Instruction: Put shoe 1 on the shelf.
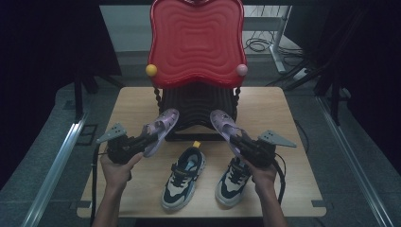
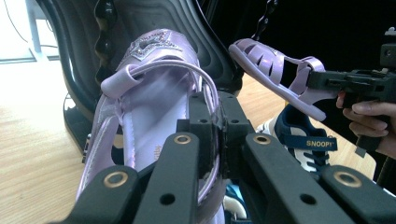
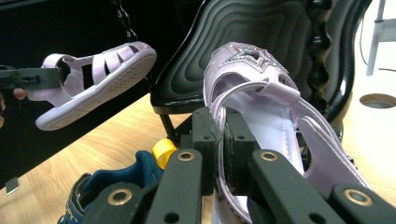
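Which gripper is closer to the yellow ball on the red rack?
Left. The left gripper sits below the yellow ball, on its side; the right gripper is across the table, beneath the pink ball.

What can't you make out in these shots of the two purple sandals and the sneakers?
- Left sandal: heel end hidden behind the left tool in the left gripper view.
- Right sandal: heel cut off by the bottom edge of the right gripper view.
- Right sneaker: part covered by the right tool and hand, high view.
- Sandal star trim: too small in the high view.
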{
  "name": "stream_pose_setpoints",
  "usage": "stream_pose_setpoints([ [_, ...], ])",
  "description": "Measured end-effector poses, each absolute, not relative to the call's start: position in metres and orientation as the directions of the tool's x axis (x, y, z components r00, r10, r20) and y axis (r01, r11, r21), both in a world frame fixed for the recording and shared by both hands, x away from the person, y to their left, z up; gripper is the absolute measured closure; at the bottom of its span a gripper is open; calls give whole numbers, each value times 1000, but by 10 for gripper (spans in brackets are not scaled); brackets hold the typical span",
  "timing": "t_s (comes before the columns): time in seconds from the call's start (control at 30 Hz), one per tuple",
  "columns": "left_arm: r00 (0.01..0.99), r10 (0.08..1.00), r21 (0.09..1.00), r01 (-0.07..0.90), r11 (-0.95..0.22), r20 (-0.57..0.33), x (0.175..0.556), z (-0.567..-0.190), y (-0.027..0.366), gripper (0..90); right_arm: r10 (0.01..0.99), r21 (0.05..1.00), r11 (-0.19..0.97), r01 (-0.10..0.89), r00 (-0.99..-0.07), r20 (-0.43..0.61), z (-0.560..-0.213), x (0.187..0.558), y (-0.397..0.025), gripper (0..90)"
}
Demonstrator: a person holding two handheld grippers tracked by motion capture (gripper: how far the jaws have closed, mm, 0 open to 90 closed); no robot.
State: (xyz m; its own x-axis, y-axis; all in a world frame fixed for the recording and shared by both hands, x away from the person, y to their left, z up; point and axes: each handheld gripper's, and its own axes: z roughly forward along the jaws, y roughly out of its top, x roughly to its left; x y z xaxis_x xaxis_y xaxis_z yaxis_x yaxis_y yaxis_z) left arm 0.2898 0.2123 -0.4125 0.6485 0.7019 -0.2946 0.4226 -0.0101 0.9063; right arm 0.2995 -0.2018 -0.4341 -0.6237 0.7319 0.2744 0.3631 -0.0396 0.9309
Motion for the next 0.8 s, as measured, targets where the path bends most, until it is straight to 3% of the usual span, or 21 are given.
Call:
stream_pose_setpoints([
  [0.8, 682, 680, 916, 399, -38, -269, 309, -407, 188, 869, 722, 931, -60, 359, -629, 289, -428, 314, -180, 857],
])
